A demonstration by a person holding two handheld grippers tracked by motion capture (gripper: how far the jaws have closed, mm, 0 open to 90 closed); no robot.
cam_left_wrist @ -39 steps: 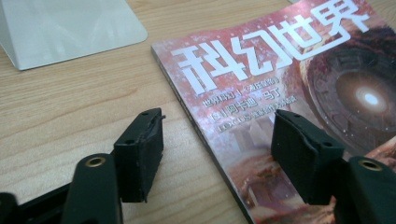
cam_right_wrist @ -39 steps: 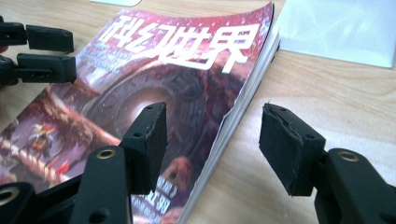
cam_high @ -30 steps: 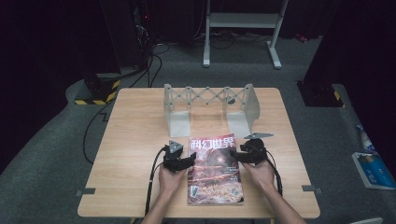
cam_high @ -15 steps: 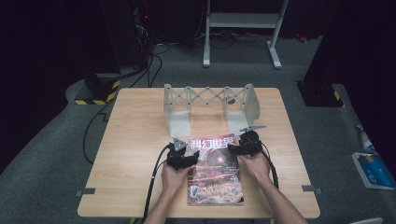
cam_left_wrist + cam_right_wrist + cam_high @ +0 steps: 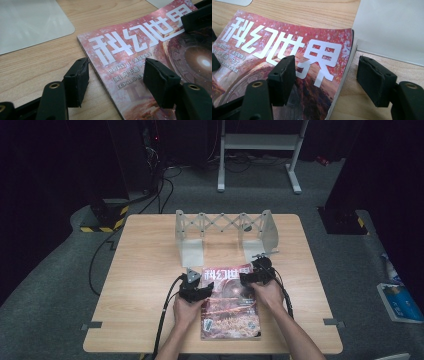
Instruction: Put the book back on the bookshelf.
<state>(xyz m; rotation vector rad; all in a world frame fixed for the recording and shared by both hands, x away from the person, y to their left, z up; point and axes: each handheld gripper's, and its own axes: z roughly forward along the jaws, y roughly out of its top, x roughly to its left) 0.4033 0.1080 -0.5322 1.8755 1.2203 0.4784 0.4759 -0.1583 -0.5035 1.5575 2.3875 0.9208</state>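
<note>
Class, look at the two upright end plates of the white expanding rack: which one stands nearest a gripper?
The right-hand end plate of the white expanding rack; the right gripper sits just before it, the left-hand plate stands farther off.

magazine: red and orange cover with large white characters across the top, a glowing pale ring on darker brown-red below
table: light wood grain, pale tan
bookend rack: pale grey-white metal with a criss-cross lattice back
left gripper: matt black jaws, brass-coloured rivets
right gripper: matt black jaws, brass-coloured rivets
floor: dark grey carpet
floor block: black with yellow and black hazard stripes
</note>
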